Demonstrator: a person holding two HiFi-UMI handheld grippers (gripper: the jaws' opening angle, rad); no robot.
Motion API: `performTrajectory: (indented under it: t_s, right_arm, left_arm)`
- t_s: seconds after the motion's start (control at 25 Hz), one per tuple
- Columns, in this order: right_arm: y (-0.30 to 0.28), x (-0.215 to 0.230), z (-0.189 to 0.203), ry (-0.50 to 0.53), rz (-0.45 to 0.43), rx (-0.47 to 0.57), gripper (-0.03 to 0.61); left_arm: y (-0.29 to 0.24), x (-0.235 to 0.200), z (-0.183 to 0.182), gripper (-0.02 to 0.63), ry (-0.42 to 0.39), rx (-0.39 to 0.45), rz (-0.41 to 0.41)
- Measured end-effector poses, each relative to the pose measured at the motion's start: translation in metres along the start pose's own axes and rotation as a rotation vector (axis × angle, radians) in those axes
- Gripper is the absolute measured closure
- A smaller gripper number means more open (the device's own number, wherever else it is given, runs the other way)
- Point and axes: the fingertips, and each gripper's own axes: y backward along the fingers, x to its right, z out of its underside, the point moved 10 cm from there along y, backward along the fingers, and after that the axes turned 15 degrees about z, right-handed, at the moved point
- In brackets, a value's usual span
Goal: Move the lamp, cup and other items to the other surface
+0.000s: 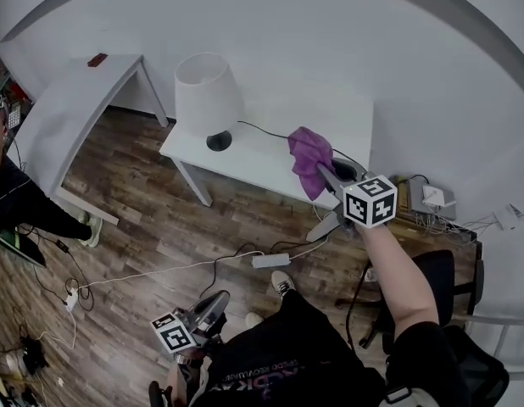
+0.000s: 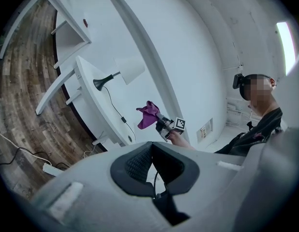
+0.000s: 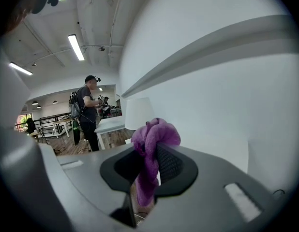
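Head view, taken from its centre. My right claw (image 1: 323, 173) at 2 o'clock is clamped on a crumpled purple cloth (image 1: 309, 155), which bulges above the pads and hangs below them in the right gripper view. It is held in the air over the small white rectangular surface (image 1: 262, 155). My left claw (image 1: 218, 299), at 7 o'clock and low over the wooden floor, stands narrowly parted with nothing between its pads.

The white lamp with a conical shade and black base (image 1: 209, 96) stands at 11 o'clock on that small surface, untouched. A dark round object (image 1: 345, 170) just behind the cloth may be the cup; I cannot tell. The long white surface (image 1: 67, 117) at 10 o'clock carries only a small red item (image 1: 97, 59).

I judge the task to be early: the cloth is lifted, nothing is delivered, and the lamp and cup remain.
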Motion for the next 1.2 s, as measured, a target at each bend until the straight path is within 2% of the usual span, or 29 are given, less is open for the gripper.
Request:
performTrajectory:
  t_s: [0.32,0.6,0.76,0.92,1.2]
  right_arm:
    - [0.081,-0.027,0.042,-0.121,-0.015,0.031,0.512]
    - [0.137,-0.05,0.094,-0.186,0.022,-0.005,0.512]
    - [0.174,-0.06,0.118,-0.216,0.024,-0.018,0.512]
    - [0.207,-0.072,0.138,-0.262,0.033,-0.024,0.512]
    - [0.243,-0.076,0.17,-0.388,0.045,-0.035,0.512]
  left_arm:
    - [-0.003,0.006,0.006,0.611,0.004,-0.112,0.047]
    - [-0.008,0.009,0.024,0.611,0.023,-0.225,0.097]
    - [-0.019,0.01,0.04,0.611,0.038,-0.276,0.142]
    - [-0.031,0.008,0.051,0.611,0.066,-0.285,0.169]
    - [-0.076,0.01,0.059,0.609,0.069,-0.376,0.223]
